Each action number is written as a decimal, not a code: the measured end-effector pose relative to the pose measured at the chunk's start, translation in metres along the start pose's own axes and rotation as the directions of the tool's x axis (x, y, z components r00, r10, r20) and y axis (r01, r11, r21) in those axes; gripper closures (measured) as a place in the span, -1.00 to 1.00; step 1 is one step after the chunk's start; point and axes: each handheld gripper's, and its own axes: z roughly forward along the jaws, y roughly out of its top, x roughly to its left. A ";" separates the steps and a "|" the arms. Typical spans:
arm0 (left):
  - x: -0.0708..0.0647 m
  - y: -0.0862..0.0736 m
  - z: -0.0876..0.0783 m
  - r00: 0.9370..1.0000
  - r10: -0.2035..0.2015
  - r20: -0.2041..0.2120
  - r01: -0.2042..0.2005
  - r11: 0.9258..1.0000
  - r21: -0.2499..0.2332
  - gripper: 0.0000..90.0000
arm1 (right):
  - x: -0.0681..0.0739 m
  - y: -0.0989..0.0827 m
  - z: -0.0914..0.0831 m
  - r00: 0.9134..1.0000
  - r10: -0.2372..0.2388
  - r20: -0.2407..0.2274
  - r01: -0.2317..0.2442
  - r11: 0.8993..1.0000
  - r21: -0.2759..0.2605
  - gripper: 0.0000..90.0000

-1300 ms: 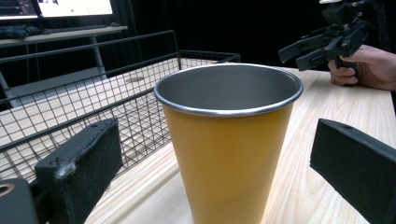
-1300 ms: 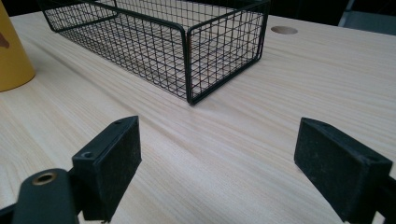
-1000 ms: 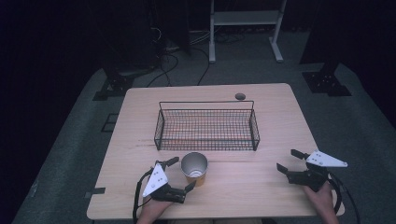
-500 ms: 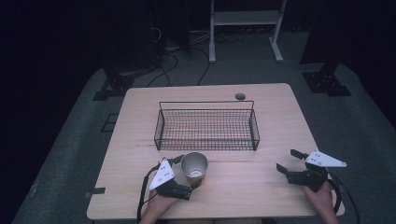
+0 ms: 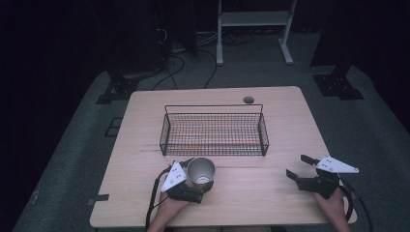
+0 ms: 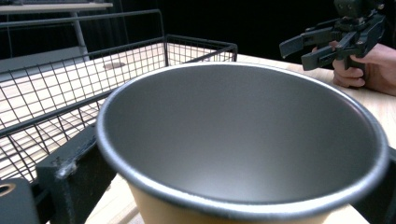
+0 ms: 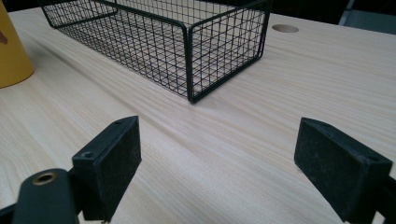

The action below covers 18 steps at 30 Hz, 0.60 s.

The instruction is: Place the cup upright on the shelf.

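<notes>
A metal cup (image 5: 200, 170) with a yellow outside stands upright on the wooden table (image 5: 145, 145), just in front of the wire basket (image 5: 212, 147). My left gripper (image 5: 198, 176) is open, and its jaws stand one on each side of the cup. The left gripper view looks into the cup's grey inside (image 6: 243, 140), with a black jaw at each side of the rim. My right gripper (image 5: 296, 166) is open above the table's front right, with bare wood between its jaws (image 7: 219, 154). The cup's yellow side (image 7: 11, 51) is at the far left of the right gripper view.
The black wire basket (image 7: 187, 51) lies empty across the middle of the table. A round cable hole (image 5: 248, 100) sits behind it near the far edge. The right gripper (image 6: 295, 53) and its hand are beyond the cup. Dark floor, stands and cables surround the table.
My left gripper has moved right and forward from beside the cup until its jaws stand around it. The cup and the right gripper have stayed put.
</notes>
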 end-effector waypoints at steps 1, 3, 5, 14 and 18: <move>0.000 0.000 0.000 1.000 0.005 0.006 -0.005 1.000 -0.003 -0.91 | 0.000 0.000 0.000 1.000 -0.002 0.000 0.002 1.000 0.000 -0.70; 0.000 -0.001 0.001 1.000 0.008 0.009 -0.008 1.000 0.001 -0.87 | 0.000 0.000 0.000 1.000 0.000 0.000 0.000 1.000 0.000 -0.70; 0.000 0.000 0.000 1.000 0.007 0.016 -0.006 1.000 -0.004 -0.84 | 0.000 0.000 0.000 1.000 0.000 0.000 0.000 1.000 -0.001 -0.70; 0.000 0.002 -0.001 1.000 0.014 0.014 -0.014 1.000 -0.012 -0.73 | 0.000 0.000 0.000 1.000 0.005 0.002 -0.005 1.000 -0.001 -0.70; 0.001 0.004 -0.001 1.000 0.006 0.022 -0.006 1.000 -0.009 -0.73 | 0.000 0.000 0.000 1.000 0.002 0.003 -0.002 1.000 0.000 -0.70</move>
